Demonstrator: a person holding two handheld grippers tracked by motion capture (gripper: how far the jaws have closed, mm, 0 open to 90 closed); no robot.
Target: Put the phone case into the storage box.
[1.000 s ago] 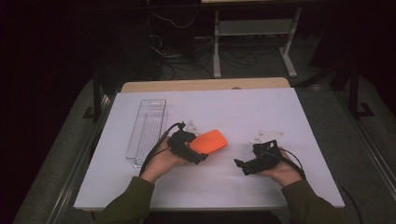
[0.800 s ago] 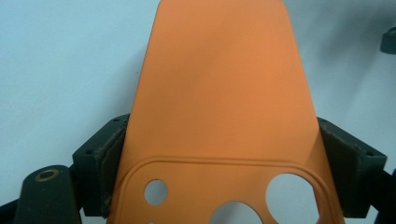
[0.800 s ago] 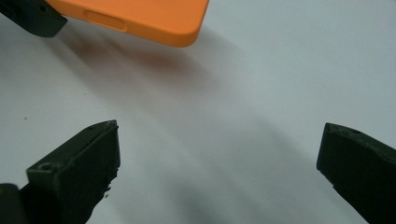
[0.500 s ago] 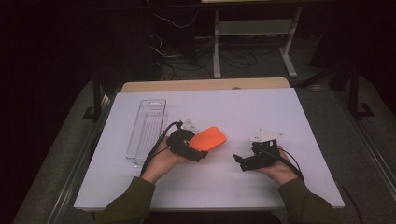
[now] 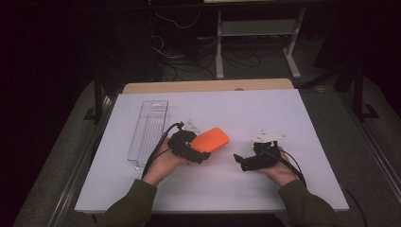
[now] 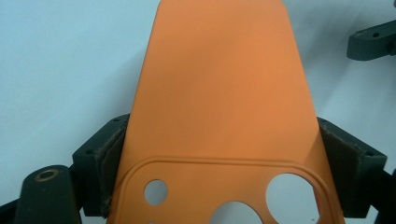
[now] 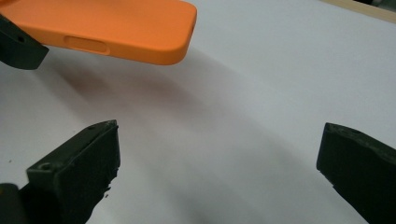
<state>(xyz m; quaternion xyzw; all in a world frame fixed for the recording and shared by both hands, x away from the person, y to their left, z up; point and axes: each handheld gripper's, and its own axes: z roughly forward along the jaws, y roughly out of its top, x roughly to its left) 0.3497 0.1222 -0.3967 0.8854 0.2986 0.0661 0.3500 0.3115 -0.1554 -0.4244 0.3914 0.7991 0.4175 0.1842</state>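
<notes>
The orange phone case (image 5: 210, 140) sits above the middle of the tabletop (image 5: 283, 113), clear of its surface, camera cutouts toward my left hand. My left tool (image 5: 198, 152) is clamped on the case's two long edges, pads pressed against both sides. My right tool (image 5: 241, 163) stands near the case's free end, not touching it, jaws wide apart with nothing between them. A clear plastic tray (image 5: 149, 127) lies near the tabletop's left edge.
</notes>
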